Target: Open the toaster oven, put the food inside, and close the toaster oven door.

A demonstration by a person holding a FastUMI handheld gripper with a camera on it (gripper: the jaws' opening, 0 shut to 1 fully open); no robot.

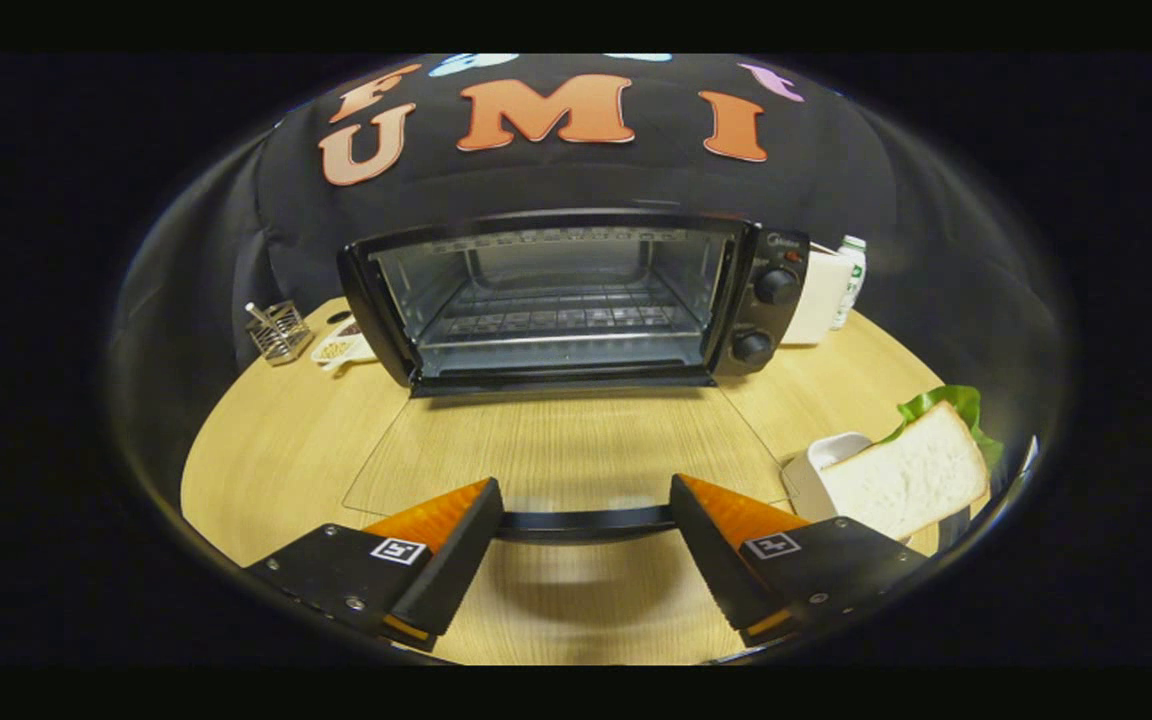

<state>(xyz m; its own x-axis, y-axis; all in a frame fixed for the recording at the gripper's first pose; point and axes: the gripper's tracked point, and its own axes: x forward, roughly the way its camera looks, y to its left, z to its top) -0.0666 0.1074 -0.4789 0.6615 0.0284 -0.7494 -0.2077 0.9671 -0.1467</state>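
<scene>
Jaws of the gripper point(586, 500) stand open astride the dark handle bar point(584, 522) of the black toaster oven point(576, 295), its glass door point(566, 455) lying flat. Right, just beside them, soft white bread with lettuce point(904, 472) on a white dish point(816, 462): light, squashy; pinch its edges gently.

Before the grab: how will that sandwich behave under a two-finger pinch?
The sandwich is soft white bread, so it will probably squash and flex rather than stay stiff. The lettuce sticking out behind suggests loose layers that may slide apart. It rests on a small white dish that might shift. The gripper is open, with the oven door's handle between its fingers.
</scene>
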